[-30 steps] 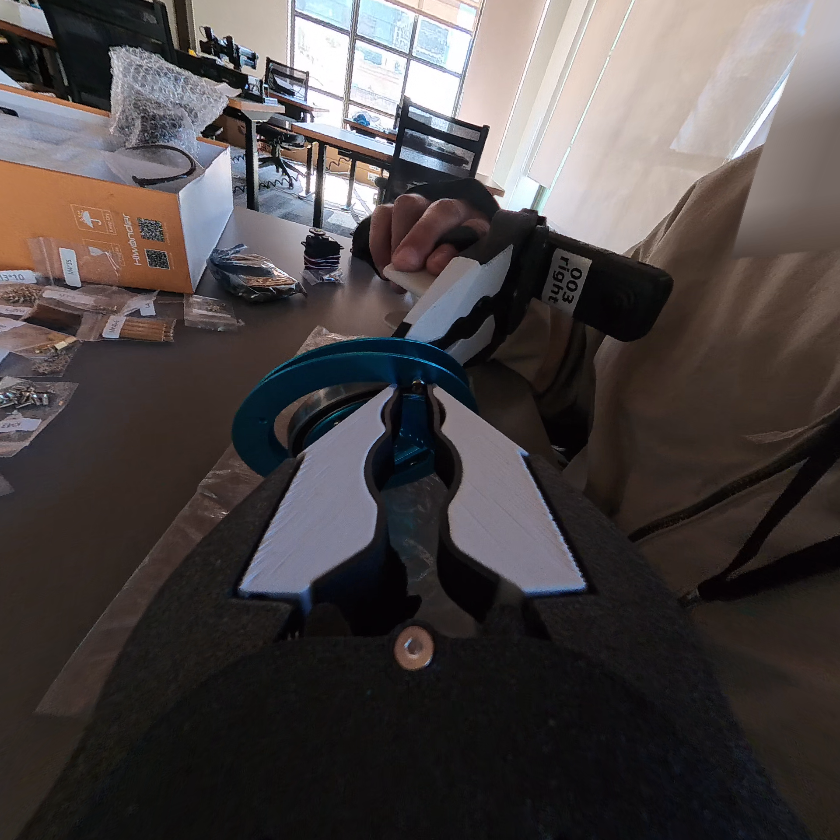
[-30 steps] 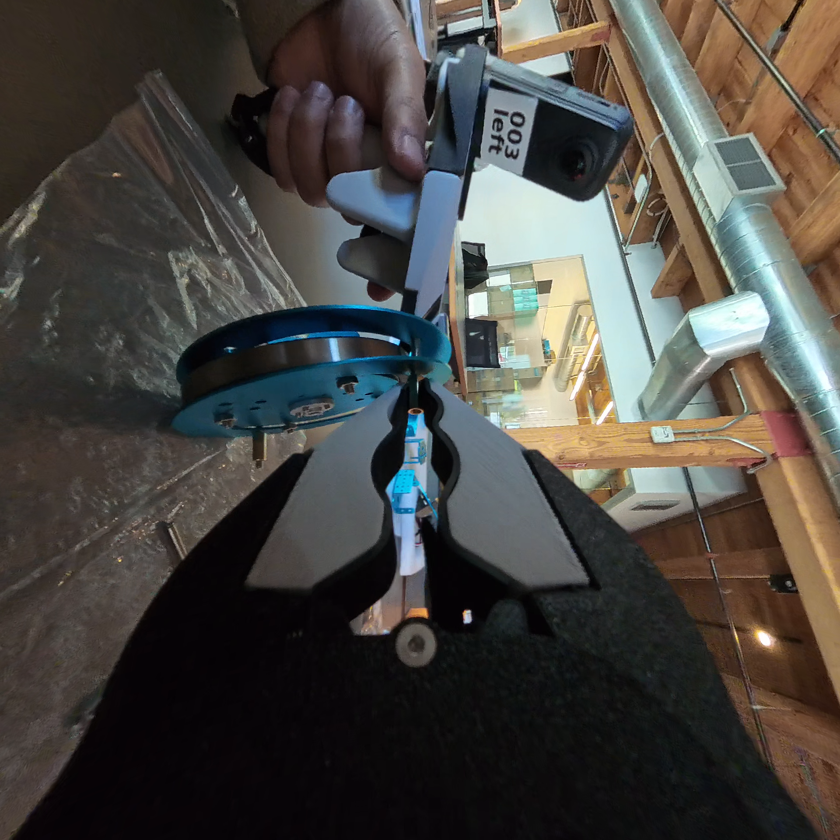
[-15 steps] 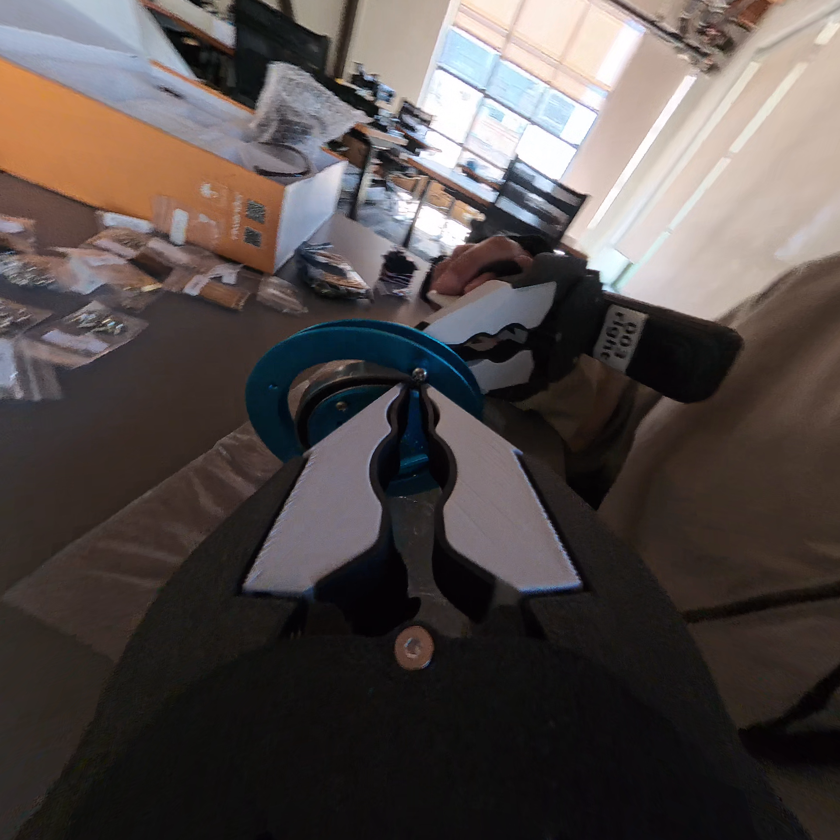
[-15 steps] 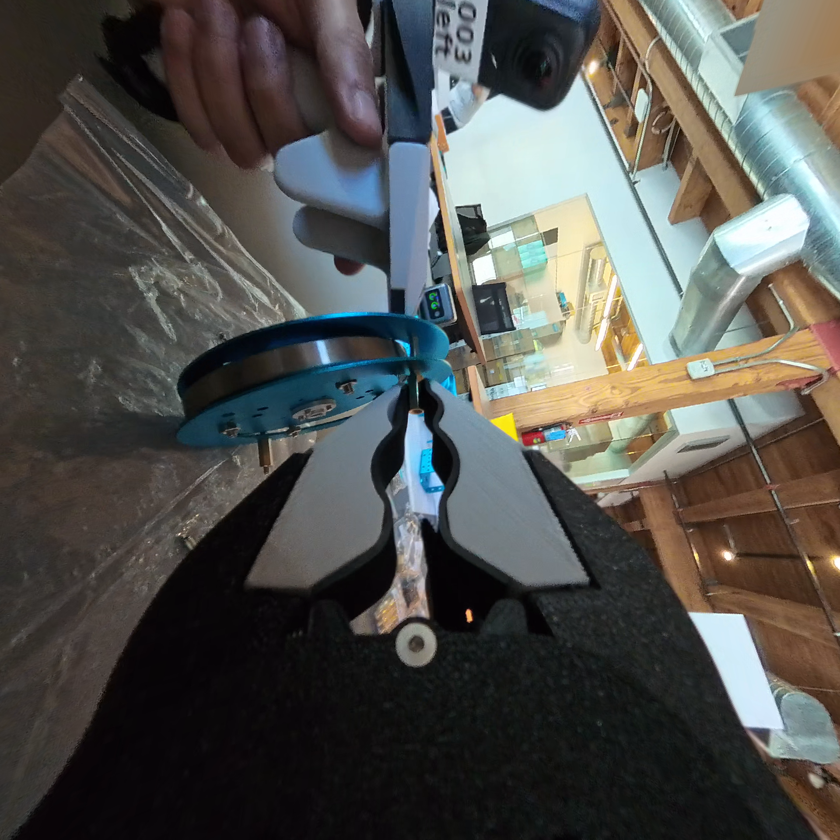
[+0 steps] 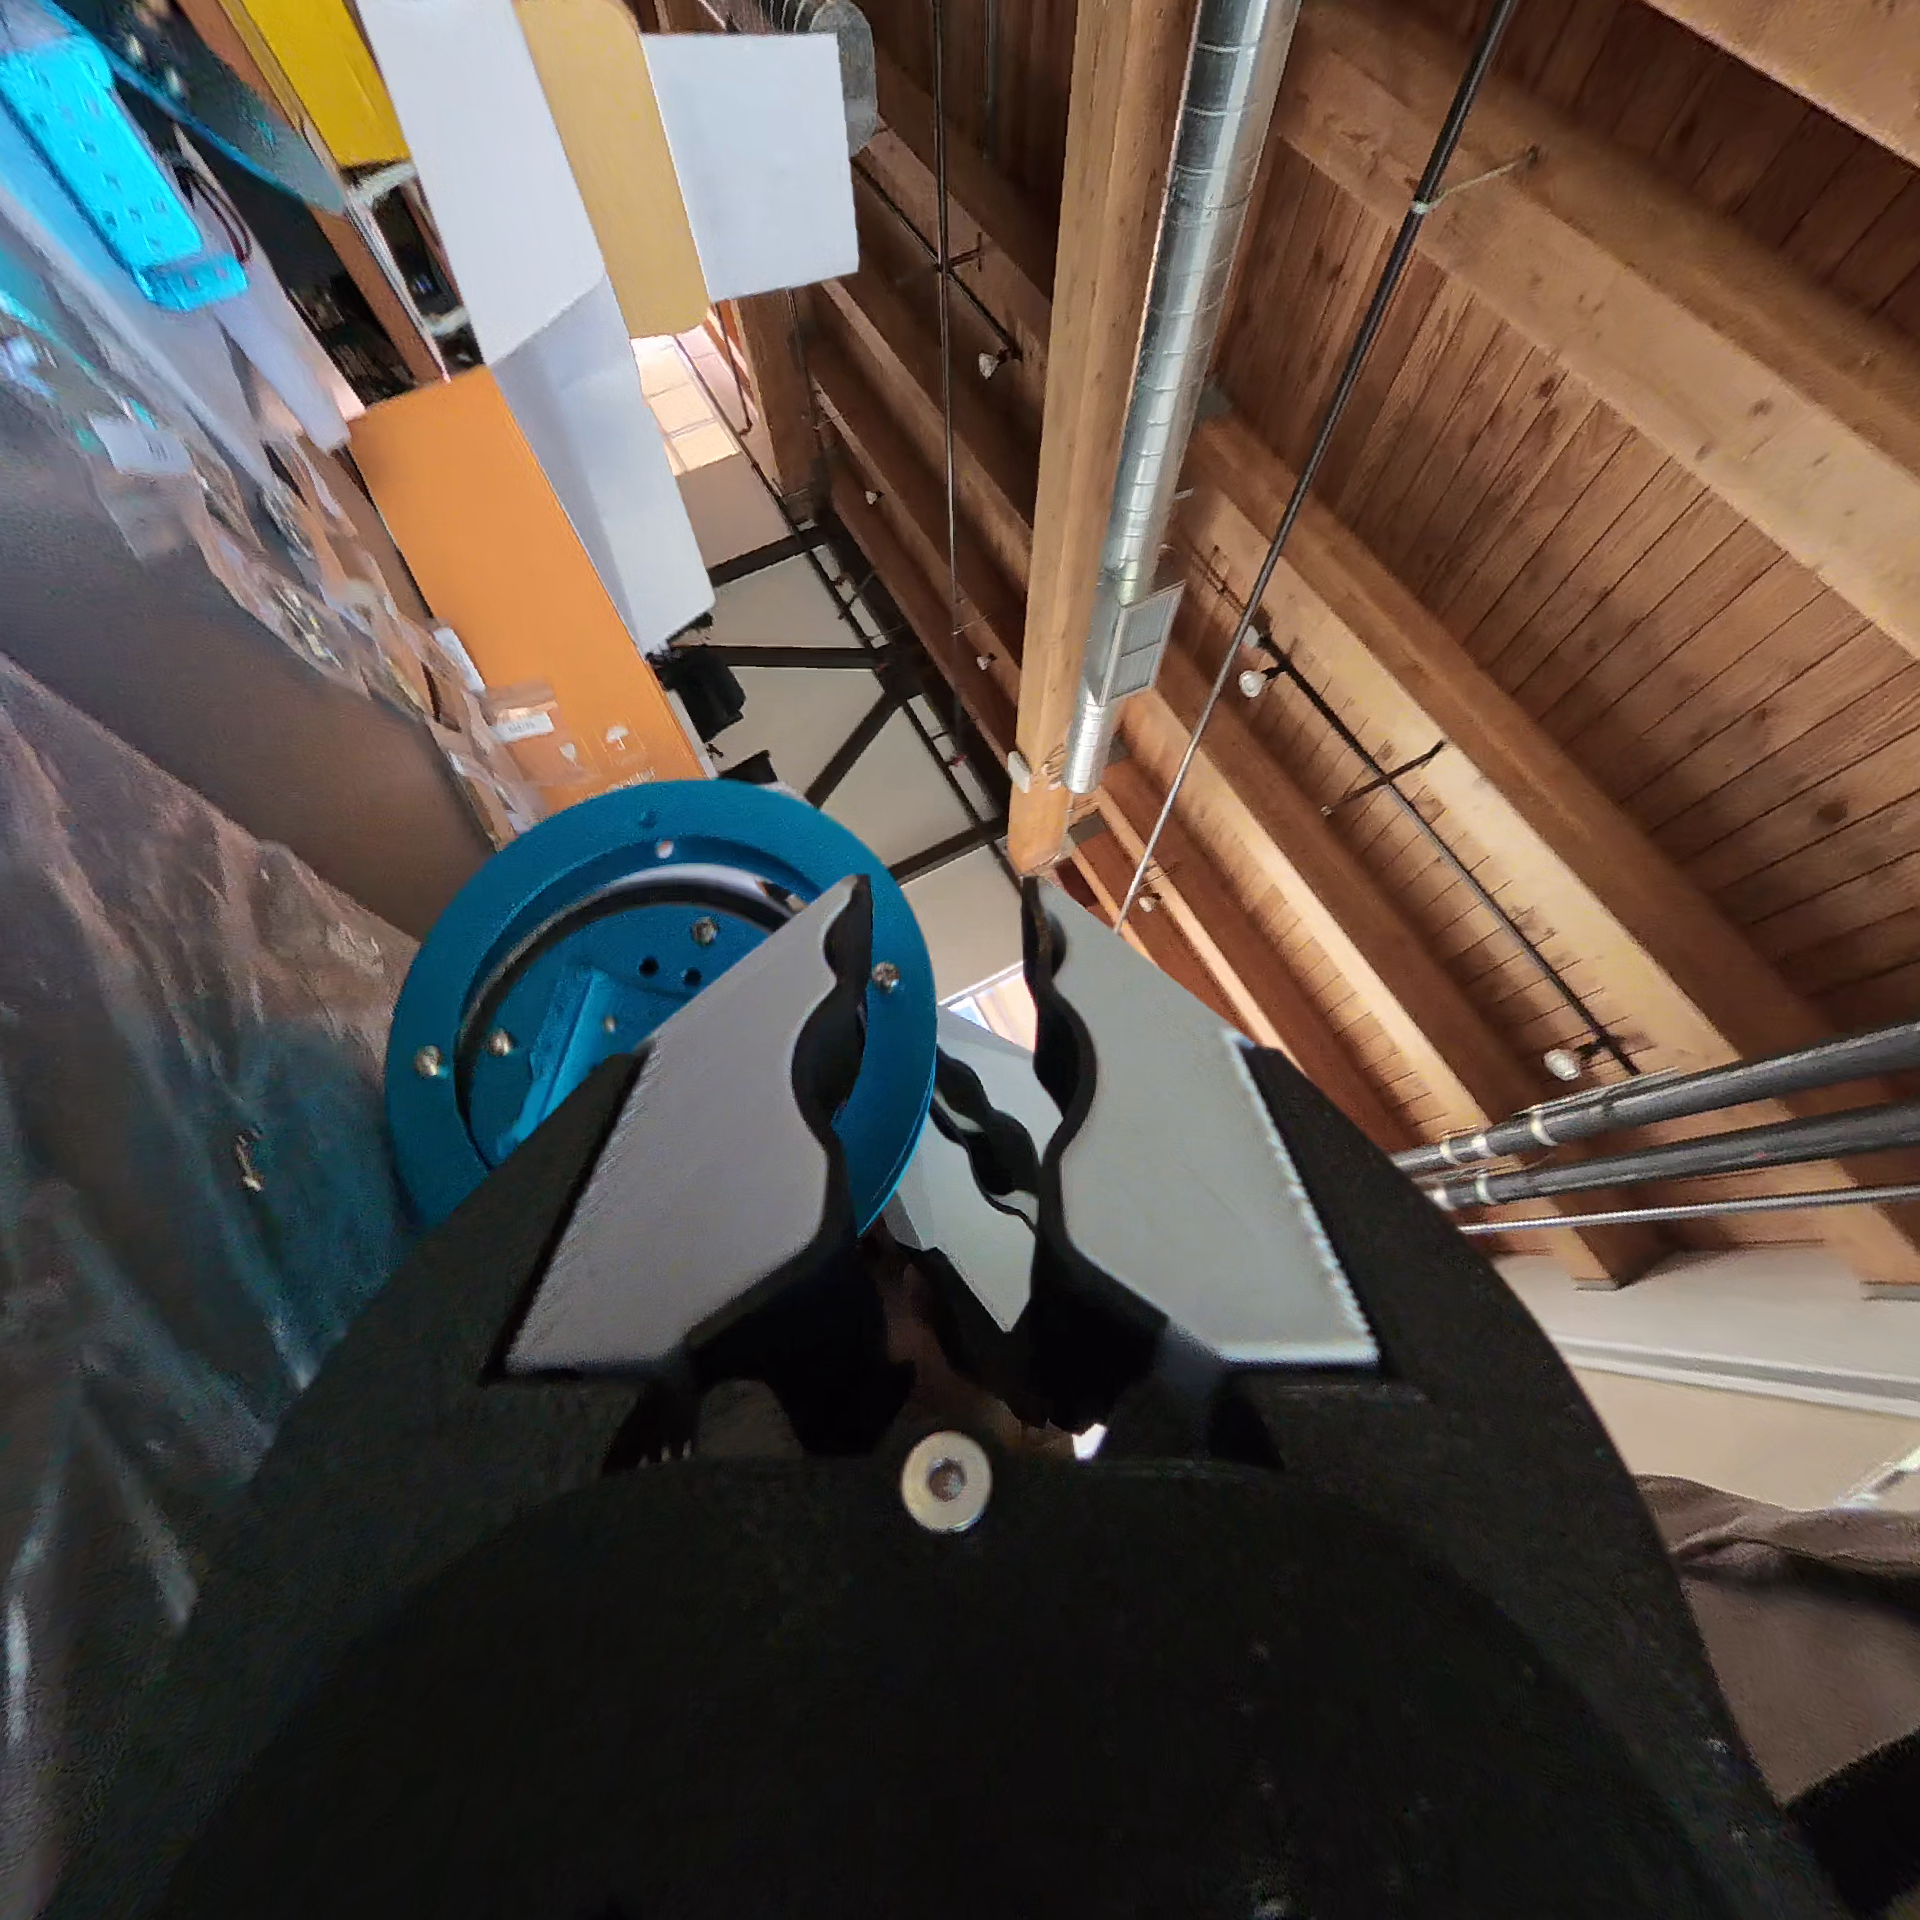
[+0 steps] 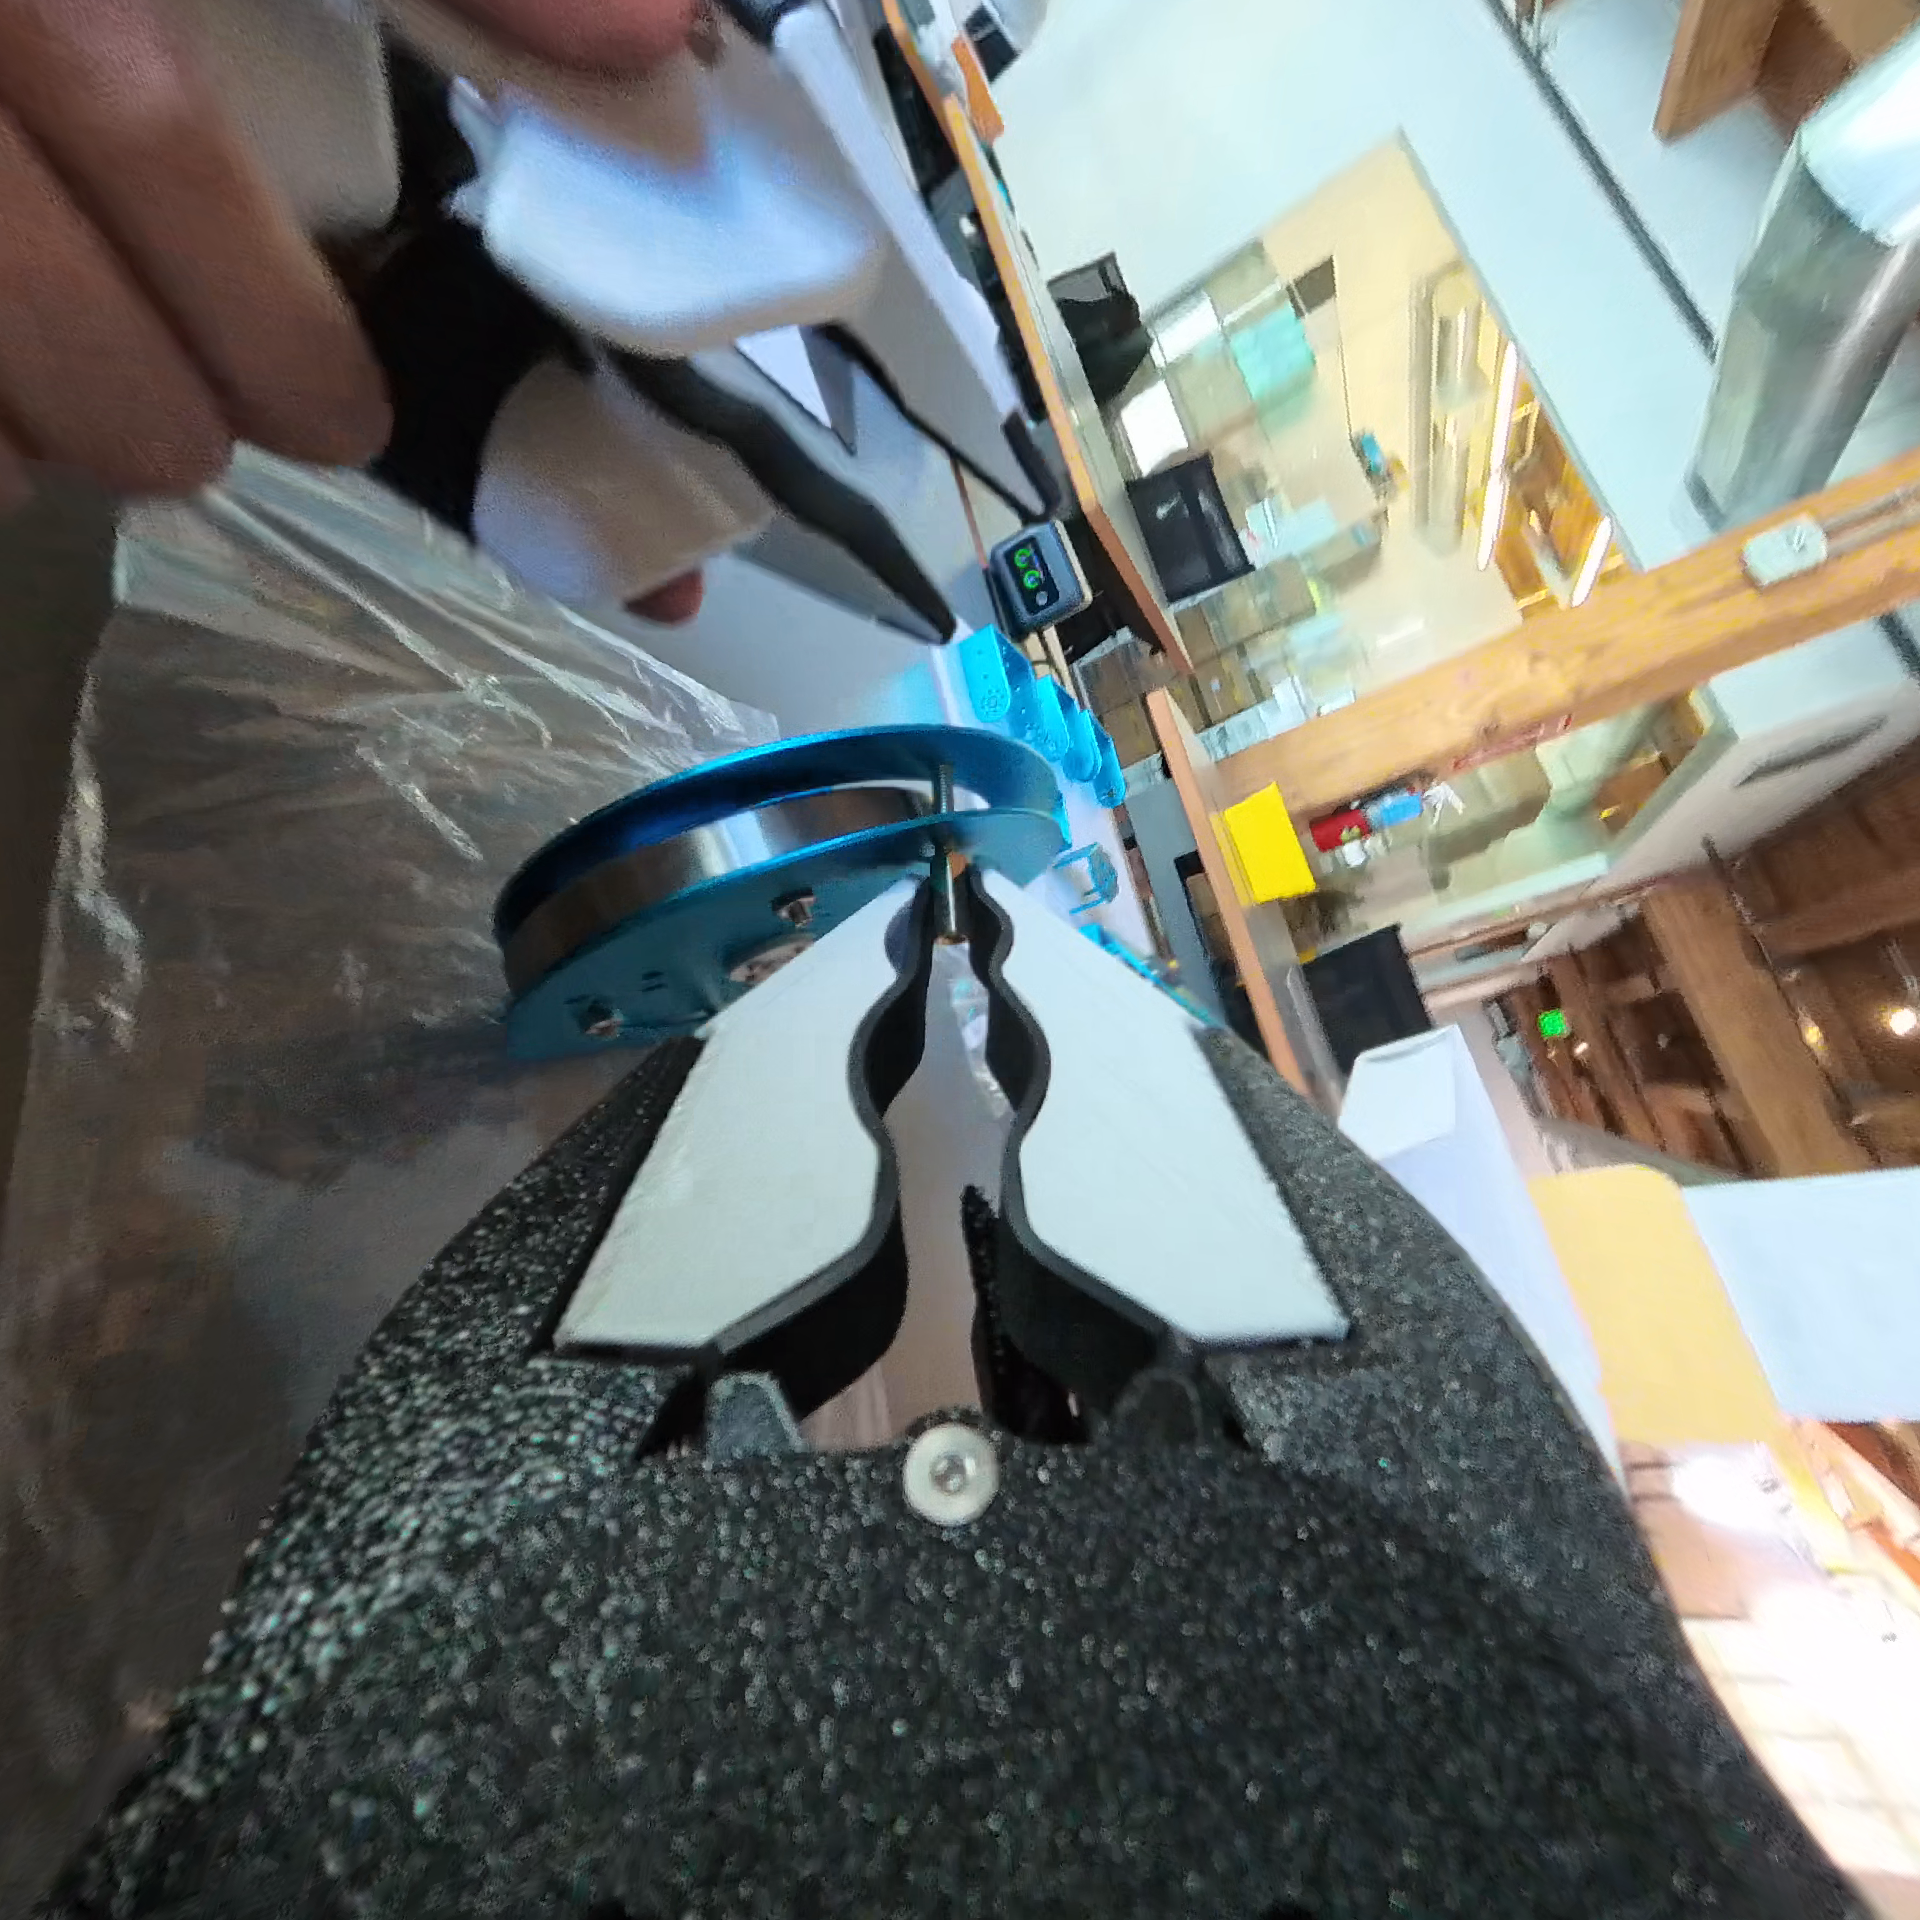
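The right gripper (image 6: 948, 883) is pressed almost together, its tips pinching a thin pin (image 6: 945, 920) at the rim of the blue disc (image 6: 675, 935) just ahead, above a plastic sheet (image 6: 312, 779), while the left gripper (image 5: 943, 894) is spread and holds nothing, with the disc beside its left finger.

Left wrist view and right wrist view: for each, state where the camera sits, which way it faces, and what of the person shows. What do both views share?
Left wrist view: on the left hand-held gripper, jaws open, tilted up at the wooden ceiling; beige cloth, perhaps clothing, shows.
Right wrist view: on the right hand-held gripper, pinching a small pin, facing along the plastic sheet; the person's hand shows.
Shared: the blue disc assembly.
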`<state>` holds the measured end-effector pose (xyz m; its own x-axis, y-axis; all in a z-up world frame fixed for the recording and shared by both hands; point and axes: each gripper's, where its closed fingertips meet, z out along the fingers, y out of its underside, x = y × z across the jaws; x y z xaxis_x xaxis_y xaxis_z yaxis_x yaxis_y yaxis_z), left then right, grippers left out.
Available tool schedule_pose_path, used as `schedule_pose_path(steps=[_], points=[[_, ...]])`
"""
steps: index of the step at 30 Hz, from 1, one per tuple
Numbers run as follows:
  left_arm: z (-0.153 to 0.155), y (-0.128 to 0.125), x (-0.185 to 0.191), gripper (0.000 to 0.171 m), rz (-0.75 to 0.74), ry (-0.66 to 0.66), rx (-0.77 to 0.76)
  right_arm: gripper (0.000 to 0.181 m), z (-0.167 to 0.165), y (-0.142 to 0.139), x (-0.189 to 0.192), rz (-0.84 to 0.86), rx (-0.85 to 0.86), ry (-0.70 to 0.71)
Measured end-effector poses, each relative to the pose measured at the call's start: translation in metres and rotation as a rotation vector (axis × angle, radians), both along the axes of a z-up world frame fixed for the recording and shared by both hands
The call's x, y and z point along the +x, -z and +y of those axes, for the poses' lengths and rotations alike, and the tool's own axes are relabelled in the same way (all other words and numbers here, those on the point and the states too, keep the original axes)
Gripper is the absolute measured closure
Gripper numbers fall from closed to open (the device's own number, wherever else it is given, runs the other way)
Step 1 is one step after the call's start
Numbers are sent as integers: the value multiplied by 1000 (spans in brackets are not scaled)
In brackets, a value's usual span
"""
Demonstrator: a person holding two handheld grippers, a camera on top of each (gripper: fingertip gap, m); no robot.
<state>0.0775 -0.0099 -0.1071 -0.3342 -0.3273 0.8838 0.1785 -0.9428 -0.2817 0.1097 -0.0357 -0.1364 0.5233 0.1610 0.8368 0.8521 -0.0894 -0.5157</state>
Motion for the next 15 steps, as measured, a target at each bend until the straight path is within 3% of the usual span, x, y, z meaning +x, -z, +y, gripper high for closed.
schedule_pose_path(steps=[5, 11, 15], points=[[-19, 17, 14, 146, 41, 24, -71, 177, -6, 4, -9, 155, -15, 104], [-18, 25, 13, 146, 87, 10, -82, 177, -7, 5, -4, 264, 5, 293], [-13, 26, 12, 149, 119, 12, -39, 177, -4, 6, -11, 241, 5, 311]])
